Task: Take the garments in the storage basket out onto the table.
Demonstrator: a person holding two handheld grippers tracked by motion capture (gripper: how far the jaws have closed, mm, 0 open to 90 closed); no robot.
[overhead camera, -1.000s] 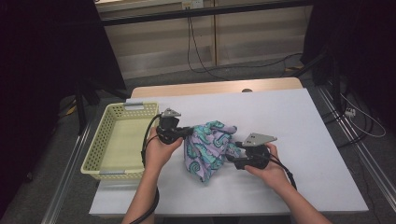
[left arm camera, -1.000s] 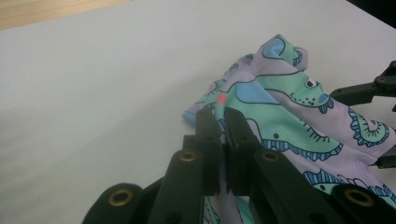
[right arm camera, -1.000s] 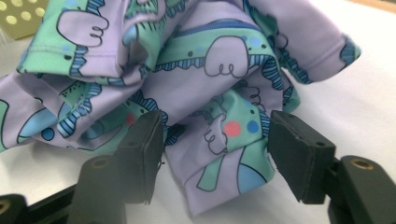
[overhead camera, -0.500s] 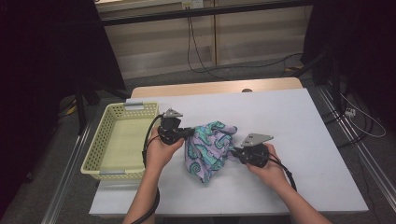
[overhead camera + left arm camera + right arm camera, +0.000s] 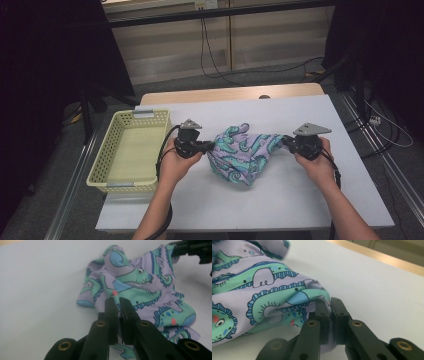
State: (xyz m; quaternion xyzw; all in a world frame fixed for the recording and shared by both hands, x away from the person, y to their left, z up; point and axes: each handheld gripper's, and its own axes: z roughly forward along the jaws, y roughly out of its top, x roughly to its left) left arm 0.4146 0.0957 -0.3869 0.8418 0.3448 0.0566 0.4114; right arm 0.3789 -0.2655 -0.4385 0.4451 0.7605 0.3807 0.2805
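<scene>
Yellow basket (image 5: 131, 150) seemingly empty, dinosaur cloth (image 5: 243, 152) outside

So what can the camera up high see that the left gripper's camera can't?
The high view takes in the yellow basket, the person's hands, and the right gripper pinching the dinosaur cloth. The left gripper view gets close enough for the print: a green dinosaur's eye and the seam caught between the left gripper jaws. Both show the cloth on the white table, held at two ends.
</scene>
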